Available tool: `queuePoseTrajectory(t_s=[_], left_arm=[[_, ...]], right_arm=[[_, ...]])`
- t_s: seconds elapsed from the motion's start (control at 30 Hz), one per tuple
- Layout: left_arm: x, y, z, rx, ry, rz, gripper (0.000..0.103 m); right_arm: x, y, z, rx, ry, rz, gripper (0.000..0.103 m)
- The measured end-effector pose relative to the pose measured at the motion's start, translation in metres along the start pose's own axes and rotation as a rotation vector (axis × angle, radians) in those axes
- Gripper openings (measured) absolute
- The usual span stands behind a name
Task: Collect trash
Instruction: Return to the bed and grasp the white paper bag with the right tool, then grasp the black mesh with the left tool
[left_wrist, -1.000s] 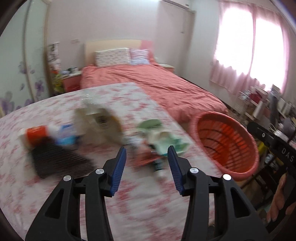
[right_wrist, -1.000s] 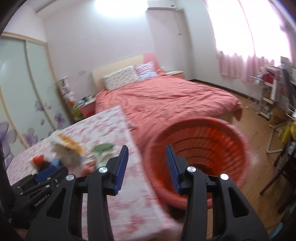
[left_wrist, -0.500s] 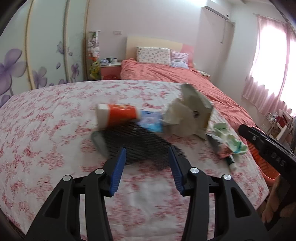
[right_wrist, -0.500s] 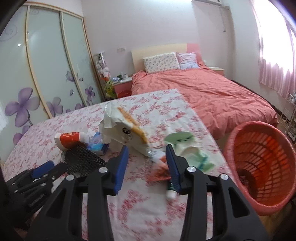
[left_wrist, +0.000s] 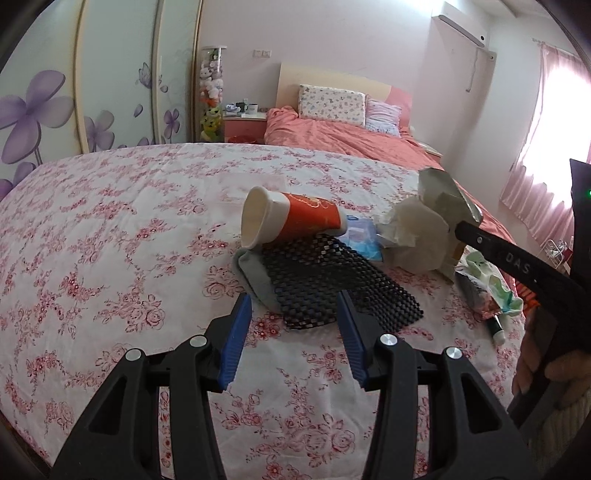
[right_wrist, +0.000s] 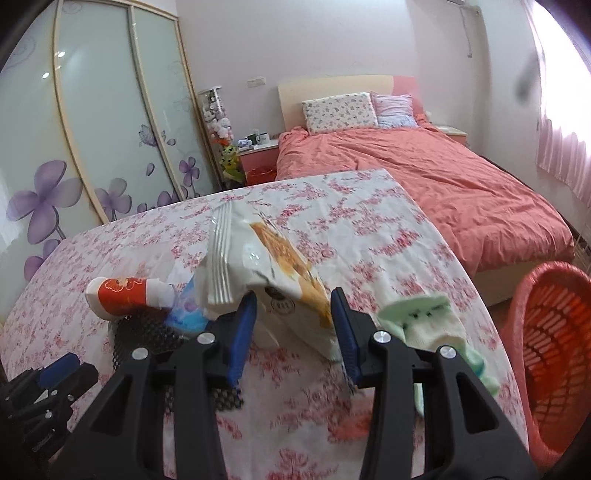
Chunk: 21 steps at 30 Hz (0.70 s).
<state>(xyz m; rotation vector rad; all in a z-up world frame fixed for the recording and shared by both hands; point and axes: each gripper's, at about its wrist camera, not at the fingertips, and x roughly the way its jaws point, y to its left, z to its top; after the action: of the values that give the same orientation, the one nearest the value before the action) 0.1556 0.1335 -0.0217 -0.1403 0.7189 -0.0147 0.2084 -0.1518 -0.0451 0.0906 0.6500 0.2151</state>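
A pile of trash lies on the flowered tablecloth (left_wrist: 110, 240). It holds a tipped orange-and-white paper cup (left_wrist: 291, 221), a black mesh mat (left_wrist: 332, 280) over a grey cloth (left_wrist: 255, 275), a blue packet (left_wrist: 360, 236), a crumpled white snack bag (right_wrist: 273, 254) and a green wrapper (right_wrist: 424, 317). My left gripper (left_wrist: 293, 301) is open and empty, its tips over the near edge of the mesh mat. My right gripper (right_wrist: 293, 297) is open with the lower part of the snack bag just beyond its fingertips. No pad visibly presses on the bag.
An orange slatted basket (right_wrist: 546, 332) stands off the table's right edge. A small tube (left_wrist: 495, 328) lies near the green wrapper. Behind the table are a bed with a coral cover (right_wrist: 424, 173), a nightstand and flower-printed wardrobe doors (right_wrist: 92, 129). A hand (left_wrist: 546, 373) holds the right gripper.
Both views have swung left, away from the orange basket and onto the trash pile. Both grippers now sit closer to it: the left at the mesh mat, the right at the snack bag.
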Motion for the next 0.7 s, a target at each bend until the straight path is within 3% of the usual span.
queuePoseTrajectory(t_s=[0.43, 0.7], left_arm=[[0.010, -0.001, 0.001, -0.008, 0.026, -0.014, 0.048], [0.010, -0.004, 0.000, -0.008, 0.032, -0.034, 0.048]], right_arm=[[0.006, 0.008, 0.005, -0.057, -0.019, 0.016, 0.003], [-0.015, 0.006, 0.009, -0.044, -0.072, 0.011, 0.002]])
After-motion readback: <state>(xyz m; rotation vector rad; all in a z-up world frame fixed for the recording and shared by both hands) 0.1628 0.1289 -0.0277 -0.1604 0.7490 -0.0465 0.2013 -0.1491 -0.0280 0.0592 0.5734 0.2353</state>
